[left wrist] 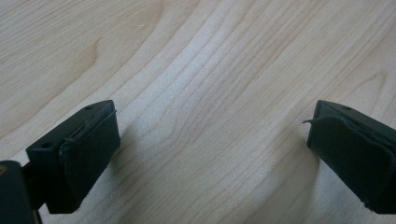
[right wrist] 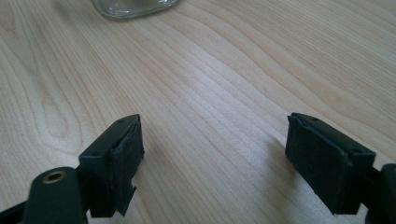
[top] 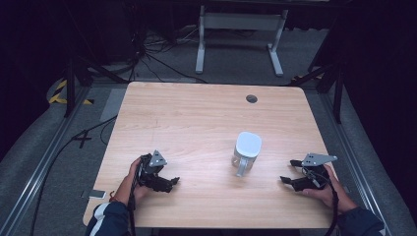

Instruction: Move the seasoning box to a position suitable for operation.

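1. Wooden table (top: 196,118) spreads wide, mostly bare.
2. Glass jug (top: 246,153), white lid on, stands upright right of centre, between the grippers, untouched.
3. Left gripper (top: 167,183) rests low near the front edge, jaws spread wide, empty.
4. Right gripper (top: 289,172) likewise, gaping toward the jug; nothing looks begun.

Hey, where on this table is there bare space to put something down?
The far half of the table, beyond the glass jug up to the grommet hole, is bare. Crowded: the near strip, left gripper, jug, right gripper.
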Demonstrator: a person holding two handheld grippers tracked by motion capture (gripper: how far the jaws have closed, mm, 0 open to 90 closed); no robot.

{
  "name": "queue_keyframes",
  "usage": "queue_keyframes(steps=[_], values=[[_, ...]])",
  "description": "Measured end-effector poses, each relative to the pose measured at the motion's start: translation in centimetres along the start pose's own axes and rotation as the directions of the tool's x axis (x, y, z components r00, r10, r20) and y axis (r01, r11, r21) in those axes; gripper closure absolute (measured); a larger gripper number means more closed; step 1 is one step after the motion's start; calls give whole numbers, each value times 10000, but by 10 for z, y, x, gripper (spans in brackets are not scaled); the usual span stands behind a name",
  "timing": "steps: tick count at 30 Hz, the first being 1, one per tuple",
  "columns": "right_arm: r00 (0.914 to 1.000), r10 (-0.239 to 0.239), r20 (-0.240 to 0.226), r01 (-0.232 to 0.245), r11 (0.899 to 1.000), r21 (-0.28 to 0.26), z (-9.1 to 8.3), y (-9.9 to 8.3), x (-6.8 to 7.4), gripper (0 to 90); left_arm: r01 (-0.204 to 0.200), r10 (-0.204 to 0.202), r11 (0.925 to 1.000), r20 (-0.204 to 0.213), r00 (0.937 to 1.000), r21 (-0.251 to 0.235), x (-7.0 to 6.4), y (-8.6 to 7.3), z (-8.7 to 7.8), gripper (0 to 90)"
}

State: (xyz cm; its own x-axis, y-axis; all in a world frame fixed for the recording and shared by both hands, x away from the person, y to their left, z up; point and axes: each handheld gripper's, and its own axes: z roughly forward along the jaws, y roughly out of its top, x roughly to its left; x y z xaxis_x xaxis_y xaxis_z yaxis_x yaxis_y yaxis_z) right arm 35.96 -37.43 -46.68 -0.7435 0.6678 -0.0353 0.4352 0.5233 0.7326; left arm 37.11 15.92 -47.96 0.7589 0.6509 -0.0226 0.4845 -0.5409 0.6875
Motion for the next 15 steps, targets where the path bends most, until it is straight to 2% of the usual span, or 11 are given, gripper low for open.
queue_keyframes(steps=[2,6,11,12,13,14,15], values=[[10000,-7,-6,7,10000,21,0,0,0,195,-148,147,9998,-88,9999,-101,0,-1,0,25],[10000,-12,-62,13,9999,105,0,1,-1,197,-48,47,9999,-88,10000,-119,-3,-4,-3,33],[10000,7,7,-7,9998,175,-1,2,-1,231,-169,169,9998,-6,9999,-49,-2,-5,-4,39],[10000,86,4,-86,9996,254,-3,3,-1,281,-387,387,9992,124,9992,21,-1,-4,-5,39],[9998,168,110,-171,9994,288,-4,3,-3,396,-362,361,9993,175,9992,60,-1,-3,-5,48],[9993,287,248,-295,9990,337,-6,4,-4,489,-470,471,9989,215,9987,-23,-1,-3,-6,81],[9986,390,363,-405,9984,406,-8,5,-6,522,-525,529,9985,245,9983,-170,-2,-2,-7,159]])
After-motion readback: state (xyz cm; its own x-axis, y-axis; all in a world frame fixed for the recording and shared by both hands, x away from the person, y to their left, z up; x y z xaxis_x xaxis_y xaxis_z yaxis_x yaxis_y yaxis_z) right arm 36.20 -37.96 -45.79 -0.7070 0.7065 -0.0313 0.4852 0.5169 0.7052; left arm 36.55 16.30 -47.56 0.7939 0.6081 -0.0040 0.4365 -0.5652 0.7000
